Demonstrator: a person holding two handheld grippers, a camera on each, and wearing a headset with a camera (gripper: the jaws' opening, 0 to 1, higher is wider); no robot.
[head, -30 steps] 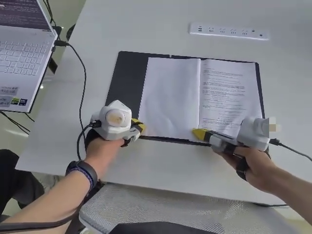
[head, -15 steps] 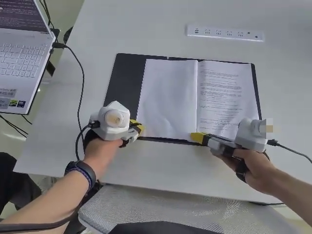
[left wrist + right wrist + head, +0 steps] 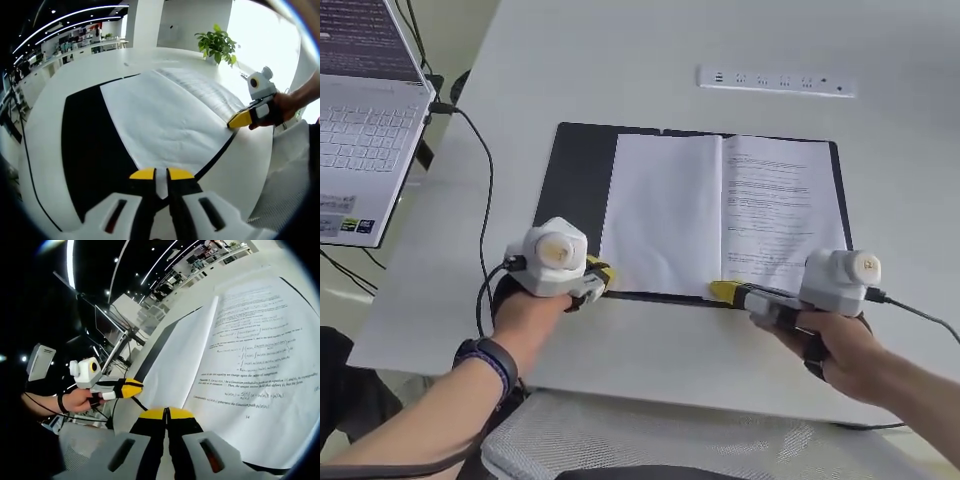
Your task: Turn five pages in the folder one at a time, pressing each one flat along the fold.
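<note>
The black folder (image 3: 575, 180) lies open on the white table, with a blank white page (image 3: 665, 215) on its left and a printed page (image 3: 780, 210) on its right. My left gripper (image 3: 600, 272) rests at the blank page's (image 3: 160, 115) near left corner, its jaws only a narrow slit apart (image 3: 161, 174). My right gripper (image 3: 725, 291) is shut (image 3: 166, 412), with its yellow tip at the near end of the fold. The printed page (image 3: 255, 365) spreads out ahead of it. The right gripper (image 3: 242, 119) also shows in the left gripper view, and the left gripper (image 3: 125, 388) in the right gripper view.
A laptop (image 3: 360, 110) sits at the far left, with a black cable (image 3: 485, 170) running past the folder. A white power strip (image 3: 775, 82) lies beyond the folder. The table's front edge and a mesh chair seat (image 3: 620, 440) are just behind the hands.
The head camera has shifted a little. The right gripper's tip has slid slightly toward the folder's near edge at the fold. The left gripper stays at the page's corner.
</note>
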